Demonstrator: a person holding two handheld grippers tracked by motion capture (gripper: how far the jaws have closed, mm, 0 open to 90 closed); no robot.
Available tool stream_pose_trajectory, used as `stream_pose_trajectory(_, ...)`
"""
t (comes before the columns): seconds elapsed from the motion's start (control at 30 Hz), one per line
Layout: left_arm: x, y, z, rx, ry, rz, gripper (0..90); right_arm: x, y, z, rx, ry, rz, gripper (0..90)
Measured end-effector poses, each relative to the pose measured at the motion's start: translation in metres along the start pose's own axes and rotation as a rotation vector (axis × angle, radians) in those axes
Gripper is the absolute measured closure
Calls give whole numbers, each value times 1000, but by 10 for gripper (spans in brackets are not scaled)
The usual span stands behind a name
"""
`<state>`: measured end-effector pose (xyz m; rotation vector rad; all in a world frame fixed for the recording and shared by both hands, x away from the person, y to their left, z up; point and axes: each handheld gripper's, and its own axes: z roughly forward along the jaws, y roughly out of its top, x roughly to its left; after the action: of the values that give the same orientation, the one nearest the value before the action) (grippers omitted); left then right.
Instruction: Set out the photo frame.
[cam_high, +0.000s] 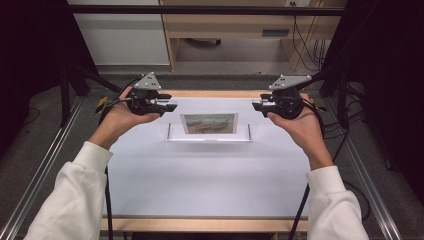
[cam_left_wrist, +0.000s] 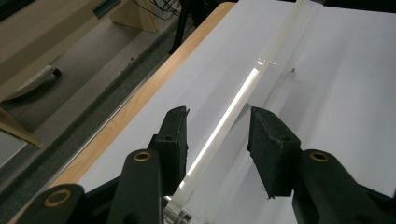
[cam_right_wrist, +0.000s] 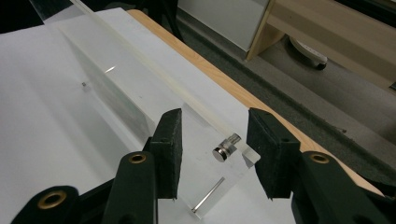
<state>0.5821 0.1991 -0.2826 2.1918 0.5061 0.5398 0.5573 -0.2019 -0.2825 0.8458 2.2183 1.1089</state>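
Observation:
A clear acrylic picture frame (cam_high: 209, 136) stands upright on the white table top (cam_high: 200, 175) toward the back, with a landscape picture (cam_high: 209, 123) in it. My left gripper (cam_high: 172, 106) hovers at the frame's left end, open. In the left gripper view the frame's clear edge (cam_left_wrist: 233, 107) runs between the open jaws of that gripper (cam_left_wrist: 219, 126). My right gripper (cam_high: 256, 105) is at the frame's right end, also open. In the right gripper view the frame's corner with a metal standoff (cam_right_wrist: 225, 150) lies between the jaws of that gripper (cam_right_wrist: 212, 128), untouched by the pads.
The table has a wooden rim (cam_high: 210, 94) at the back and front. Metal rails (cam_high: 45, 165) run along both sides. Behind the table stands wooden furniture (cam_high: 225, 25) with cables (cam_high: 310, 45). A white object (cam_left_wrist: 37, 79) lies on the floor under it.

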Motion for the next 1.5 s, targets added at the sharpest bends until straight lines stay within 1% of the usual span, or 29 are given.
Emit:
stream_pose_trajectory(0.07, 2, 0, -2, -43, 26, -18, 539, -2, 1, 2, -4, 0, 4, 570)
stream_pose_trajectory(0.13, 4, 1, -7, -93, 31, -38, 492, -4, 1, 3, -11, -2, 0, 575)
stream_pose_trajectory(0.17, 4, 2, -11, -115, 37, -42, 479, -5, 1, 3, -15, -5, 2, 580)
stream_pose_trajectory(0.2, 3, 2, -14, -130, 53, -41, 469, -7, 1, 4, -17, -6, 3, 585)
stream_pose_trajectory(0.27, 3, 3, -18, -136, 66, -49, 431, -9, 1, 6, -21, -8, 8, 586)
stream_pose_trajectory(0.37, 0, 1, -25, -148, 110, -53, 396, -12, 2, 8, -33, -5, 15, 586)
stream_pose_trajectory(0.43, -2, -3, -28, -162, 132, -82, 358, -15, 2, 10, -42, -6, 12, 587)
stream_pose_trajectory(0.5, -3, -7, -31, -177, 138, -99, 329, -16, 2, 12, -41, -8, 19, 587)
stream_pose_trajectory(0.57, -4, -13, -35, -179, 145, -119, 309, -17, 3, 13, -41, -11, 22, 587)
stream_pose_trajectory(0.6, -5, -16, -36, -180, 158, -134, 297, -18, 3, 14, -42, -11, 19, 587)
stream_pose_trajectory(0.63, -7, -21, -38, -183, 167, -153, 276, -19, 4, 15, -43, -12, 22, 587)
stream_pose_trajectory(0.7, -10, -28, -41, -193, 179, -172, 224, -20, 5, 17, -43, -16, 23, 586)
stream_pose_trajectory(0.73, -12, -32, -42, -187, 185, -178, 210, -21, 5, 17, -44, -16, 24, 586)
stream_pose_trajectory(0.8, -18, -42, -44, -176, 183, -191, 180, -22, 5, 19, -45, -18, 29, 586)
stream_pose_trajectory(0.93, -32, -60, -45, -158, 179, -215, 166, -28, 5, 23, -61, -9, 46, 586)
stream_pose_trajectory(1.03, -43, -74, -44, -136, 176, -212, 156, -30, 5, 26, -70, -12, 62, 586)
stream_pose_trajectory(1.07, -45, -77, -44, -131, 171, -213, 156, -31, 5, 27, -76, -14, 60, 586)
stream_pose_trajectory(1.2, -50, -90, -43, -122, 163, -226, 158, -33, 4, 30, -83, -17, 74, 587)
stream_pose_trajectory(1.37, -56, -103, -39, -94, 154, -248, 156, -38, 3, 33, -84, -23, 87, 602)
stream_pose_trajectory(1.47, -59, -108, -37, -86, 144, -246, 156, -39, 1, 35, -79, -37, 98, 608)
stream_pose_trajectory(1.5, -60, -109, -37, -85, 139, -244, 156, -39, 1, 35, -83, -34, 98, 605)
